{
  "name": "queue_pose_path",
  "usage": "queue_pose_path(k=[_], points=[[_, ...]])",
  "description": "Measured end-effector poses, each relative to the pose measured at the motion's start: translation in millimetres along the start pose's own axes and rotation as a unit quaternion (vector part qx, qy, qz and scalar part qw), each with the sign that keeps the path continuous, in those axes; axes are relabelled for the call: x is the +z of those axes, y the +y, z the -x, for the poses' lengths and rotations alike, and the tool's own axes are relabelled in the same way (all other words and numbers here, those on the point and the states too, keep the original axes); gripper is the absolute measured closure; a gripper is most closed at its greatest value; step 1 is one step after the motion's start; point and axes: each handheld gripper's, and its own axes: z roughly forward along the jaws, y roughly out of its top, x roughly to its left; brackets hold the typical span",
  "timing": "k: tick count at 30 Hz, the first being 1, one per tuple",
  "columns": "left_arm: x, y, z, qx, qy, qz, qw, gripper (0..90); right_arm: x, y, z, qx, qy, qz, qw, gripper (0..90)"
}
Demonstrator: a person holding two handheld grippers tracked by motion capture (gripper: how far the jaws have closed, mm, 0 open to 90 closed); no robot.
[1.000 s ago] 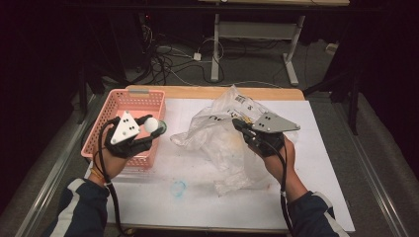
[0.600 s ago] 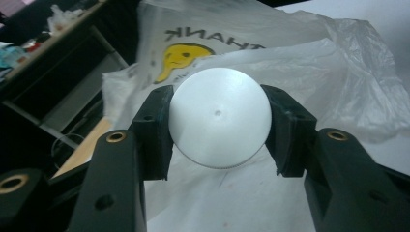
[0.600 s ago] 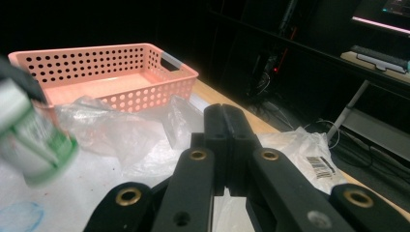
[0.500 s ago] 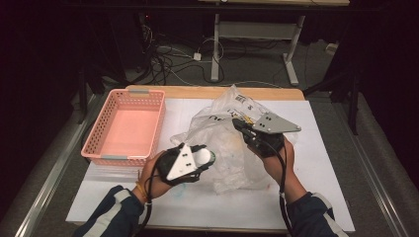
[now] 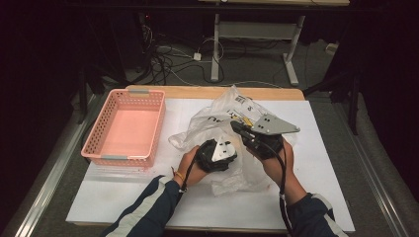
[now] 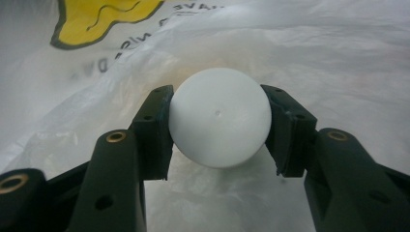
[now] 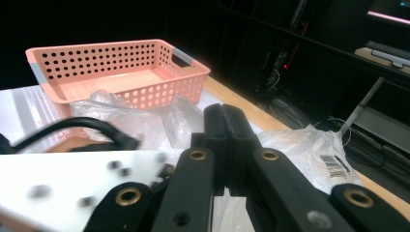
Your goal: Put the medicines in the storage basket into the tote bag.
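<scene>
One ball: white ball [image 6: 218, 118] clamped in left gripper [image 6: 218, 121], inside plastic bag [image 5: 217, 123]
Right gripper [image 7: 226, 145]: jaws together, pinching bag rim
Basket [image 5: 101, 129]: nine o'clock of bag, empty
Left to do: release ball in bag

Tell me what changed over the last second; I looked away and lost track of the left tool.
The left tool swung from over the pink basket across and down to the plastic bag, carrying the white ball clamped between its pads. The right tool stayed put, shut on the bag's edge; basket and bag did not shift.
</scene>
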Motion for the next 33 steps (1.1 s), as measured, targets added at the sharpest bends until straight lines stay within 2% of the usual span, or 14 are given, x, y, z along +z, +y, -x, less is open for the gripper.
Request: queue_pose_path(k=[3,6,7,9,12,16,17,20,22,25,27,28,30,33], points=[[9.2,-2.2,-2.8,-0.017,0.018,-0.01,0.9996,48.4,0.0,-1.2,1.7,0.006,0.002,-0.002,1.0,90.0],[12.2,-4.4,-2.4,-0.018,0.018,-0.023,0.9994,47.7,1.1,-3.3,3.5,0.01,0.002,-0.005,0.9999,90.0],[11.3,-4.4,-1.6,-0.02,0.018,-0.019,0.9995,46.5,1.7,-4.1,3.8,0.01,0.002,-0.008,0.9999,90.0],[7.0,-2.9,-0.2,-0.02,0.025,-0.011,0.9994,34.9,2.7,-5.7,4.8,0.011,0.002,-0.012,0.9999,90.0],[-6.8,1.4,4.3,-0.014,0.026,0.004,0.9996,34.5,4.4,-8.4,7.8,0.015,0.001,-0.018,0.9997,90.0],[-33.1,5.3,17.5,0.035,0.018,0.006,0.9992,34.5,5.4,-11.9,11.1,0.017,-0.004,-0.025,0.9995,90.0],[-45.0,5.3,24.4,0.053,0.016,0.011,0.9984,34.5,5.4,-12.6,11.6,0.02,-0.004,-0.026,0.9994,90.0],[-79.4,3.0,36.0,0.084,-0.008,0.033,0.9959,34.9,5.8,-15.7,13.7,0.019,-0.003,-0.032,0.9993,90.0],[-100.1,1.9,39.5,0.095,-0.004,0.045,0.9945,35.1,6.5,-17.5,14.5,0.02,-0.002,-0.037,0.9991,90.0],[-132.9,-4.5,36.1,0.084,0.023,0.069,0.9939,34.4,7.1,-19.8,15.0,0.021,-0.001,-0.043,0.9989,90.0],[-147.1,-12.7,27.0,0.066,0.061,0.07,0.9935,28.6,6.3,-20.7,15.1,0.02,-0.001,-0.047,0.9987,90.0],[-152.1,-19.1,18.6,0.046,0.08,0.068,0.9934,26.8,6.1,-21.1,15.3,0.019,-0.002,-0.047,0.9987,90.0],[-153.9,-28.3,4.7,0.005,0.101,0.061,0.993,26.6,5.1,-22.4,16.1,0.02,0.001,-0.049,0.9986,90.0],[-142.4,-34.9,-7.7,-0.018,0.116,0.018,0.993,23.4,3.5,-25.1,16.5,0.019,0.001,-0.056,0.9983,90.0]])
